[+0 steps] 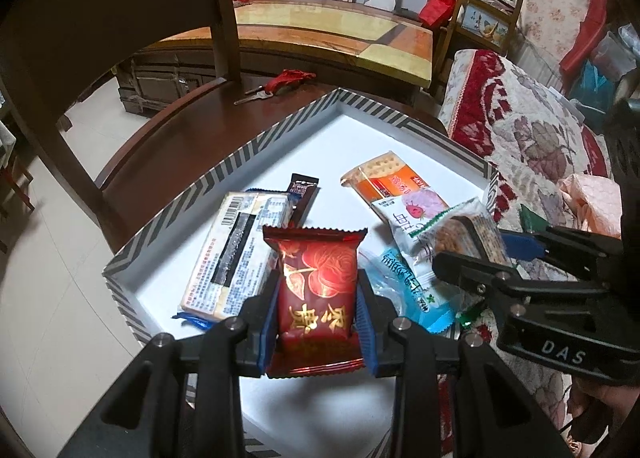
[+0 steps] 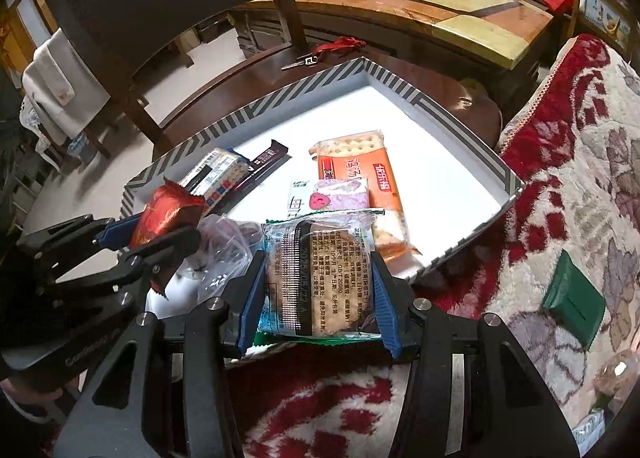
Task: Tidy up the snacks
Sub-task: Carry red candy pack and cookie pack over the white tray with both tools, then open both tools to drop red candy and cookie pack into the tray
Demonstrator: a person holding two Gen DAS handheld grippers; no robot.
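My left gripper clamps the red packet; my right gripper grasps the cracker pack above the tray.

The red snack packet is glossy foil, the biscuit wrapper clear shiny plastic, the tray smooth matt card, the blanket fuzzy cloth.
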